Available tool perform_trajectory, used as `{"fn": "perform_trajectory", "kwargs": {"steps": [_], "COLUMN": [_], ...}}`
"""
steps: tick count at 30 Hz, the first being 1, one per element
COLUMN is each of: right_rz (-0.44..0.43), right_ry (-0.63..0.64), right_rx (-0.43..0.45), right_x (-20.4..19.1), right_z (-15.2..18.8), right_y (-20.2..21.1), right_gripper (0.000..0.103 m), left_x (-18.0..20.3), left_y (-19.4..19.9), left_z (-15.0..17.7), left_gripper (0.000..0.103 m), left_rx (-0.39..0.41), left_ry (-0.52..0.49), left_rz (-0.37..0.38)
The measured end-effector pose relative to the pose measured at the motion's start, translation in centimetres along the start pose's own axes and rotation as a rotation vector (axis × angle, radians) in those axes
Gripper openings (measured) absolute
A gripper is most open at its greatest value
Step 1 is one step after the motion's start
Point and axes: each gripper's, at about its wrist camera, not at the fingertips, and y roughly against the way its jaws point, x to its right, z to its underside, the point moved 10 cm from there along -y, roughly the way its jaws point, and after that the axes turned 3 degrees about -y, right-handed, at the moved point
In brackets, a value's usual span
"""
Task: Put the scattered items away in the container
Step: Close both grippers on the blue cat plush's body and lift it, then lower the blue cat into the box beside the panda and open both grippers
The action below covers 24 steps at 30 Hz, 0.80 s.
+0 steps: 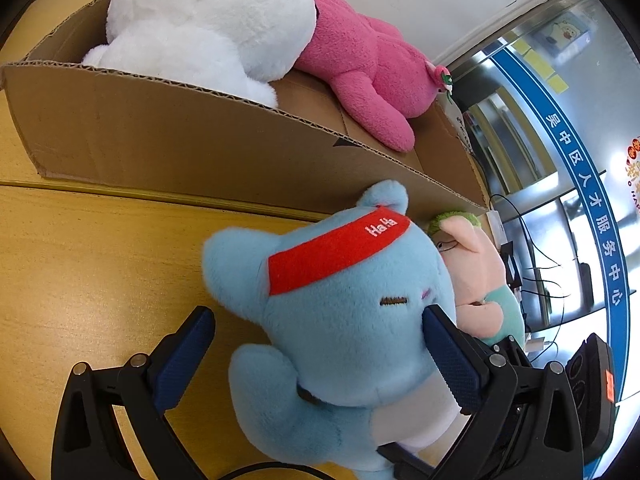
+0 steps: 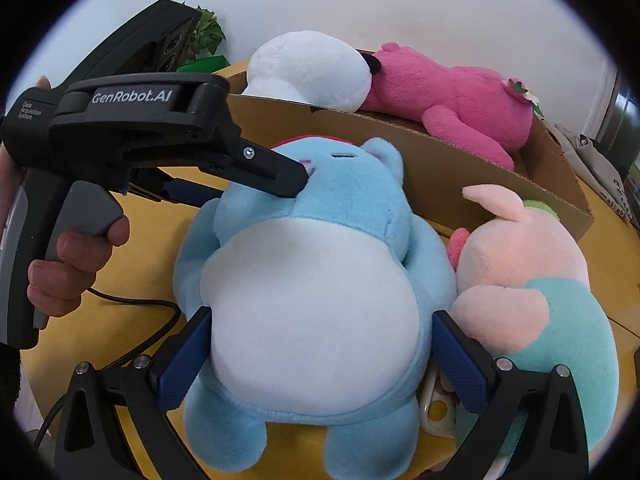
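Table (image 1: 100,264): yellow wood top, carrying the box and the toys not yet put away.
Box (image 1: 160,140): open cardboard container toward the far edge of the table, its near wall facing both cameras; it is the place everything has to end up.
White plush (image 1: 208,20): already in the box, bulging well above the rim at its left end.
Pink plush (image 1: 360,64): also in the box, lying face down with a leg draped over the near wall, so the box looks partly filled.
Blue plush (image 2: 316,280): the toy in hand now, on the table just in front of the box's near wall, on its back with the white belly up and a red headband toward the box. It is big and soft, which is likely why both grippers work on it together.
Pink-and-green plush (image 2: 528,292): lies on the table touching the blue plush on its right side, near the box's right corner; untouched.
Right gripper (image 2: 320,344): spread wide, its jaws straddling the belly on both flanks; whether the pads press in I cannot tell.
Left gripper (image 1: 320,344): comes in level from the left side at the head, jaws wide; one pad presses the cheek, the other stands clear of the fur.
Hand (image 2: 72,264): wraps the left gripper's handle, a finger on the trigger.
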Motion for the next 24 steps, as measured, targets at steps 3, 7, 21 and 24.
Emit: {"fn": "perform_trajectory", "kwargs": {"steps": [3,7,21,24], "right_rz": [0.011,-0.003,-0.075,-0.092], "right_ry": [0.003,-0.018,-0.089,-0.093], "right_rx": [-0.004,-0.007,0.118,0.166], "right_x": [-0.3,-0.5,-2.8,-3.0], "right_z": [0.2,0.6,0.4,-0.5], "right_y": [-0.2,0.2,3.6,4.9], "right_gripper": [0.103,0.093,0.073,0.073], "left_x": [0.5,1.5,3.6,4.6], "left_y": [0.0,0.4,4.8,6.2], "left_z": [0.2,0.3,0.8,0.4], "left_gripper": [0.094,0.074,0.052,0.050], "left_rx": [-0.013,-0.019,0.055,0.084], "left_ry": [-0.016,-0.052,-0.130,-0.157], "left_rz": [0.022,0.052,0.030,0.026]}}
